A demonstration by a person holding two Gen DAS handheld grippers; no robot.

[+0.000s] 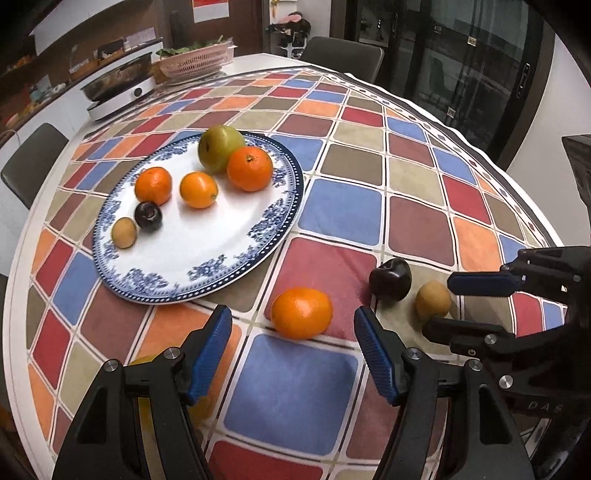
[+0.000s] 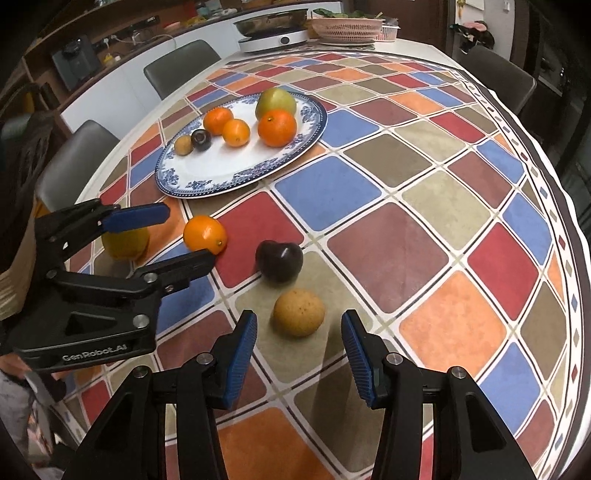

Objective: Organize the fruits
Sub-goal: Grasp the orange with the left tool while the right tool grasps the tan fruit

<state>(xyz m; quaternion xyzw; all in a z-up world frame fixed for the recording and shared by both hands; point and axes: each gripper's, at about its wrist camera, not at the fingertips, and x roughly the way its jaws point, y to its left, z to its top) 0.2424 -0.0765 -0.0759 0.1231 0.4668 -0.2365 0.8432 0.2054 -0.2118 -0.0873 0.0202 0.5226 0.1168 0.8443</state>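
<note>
A blue-and-white plate [image 1: 207,266] [image 2: 207,177] holds a green apple [image 1: 221,147], three oranges, a dark plum and a small brown fruit. On the cloth lie a loose orange [image 1: 301,312] [image 2: 205,234], a dark plum [image 1: 390,282] [image 2: 279,261], a brown round fruit [image 1: 433,300] [image 2: 299,312] and a yellow fruit [image 2: 125,242]. My left gripper [image 1: 293,350] [image 2: 184,236] is open, just short of the loose orange. My right gripper [image 2: 299,360] [image 1: 454,304] is open, just short of the brown fruit.
The round table has a checked cloth [image 1: 343,210]. At the far side stand an electric pan [image 2: 273,31] and a pink basket [image 2: 347,27]. Grey chairs [image 2: 177,62] ring the table. The table edge [image 2: 565,206] curves along the right.
</note>
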